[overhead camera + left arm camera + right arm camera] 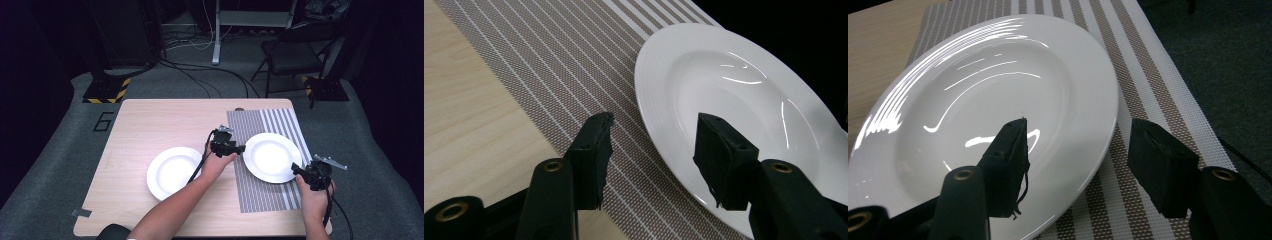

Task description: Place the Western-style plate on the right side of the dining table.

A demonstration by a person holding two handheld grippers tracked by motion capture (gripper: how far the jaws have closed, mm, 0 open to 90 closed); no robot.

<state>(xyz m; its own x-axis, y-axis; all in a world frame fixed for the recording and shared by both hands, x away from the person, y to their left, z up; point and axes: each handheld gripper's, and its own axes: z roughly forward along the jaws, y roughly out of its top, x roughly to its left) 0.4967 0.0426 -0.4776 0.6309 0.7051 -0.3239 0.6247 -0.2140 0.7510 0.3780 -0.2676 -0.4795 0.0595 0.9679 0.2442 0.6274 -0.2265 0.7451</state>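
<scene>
Wooden surface (150,125): both grippers' fingers (594,150) gape, straddling opposite rims of the plate (272,156); stiff, slippery, fragile

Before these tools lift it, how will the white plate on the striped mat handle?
The plate looks rigid and glazed, so probably slippery between the open left tool and right tool. It's likely ceramic, so breakable if dropped. The woven mat beneath may drag when the plate is pushed.
</scene>
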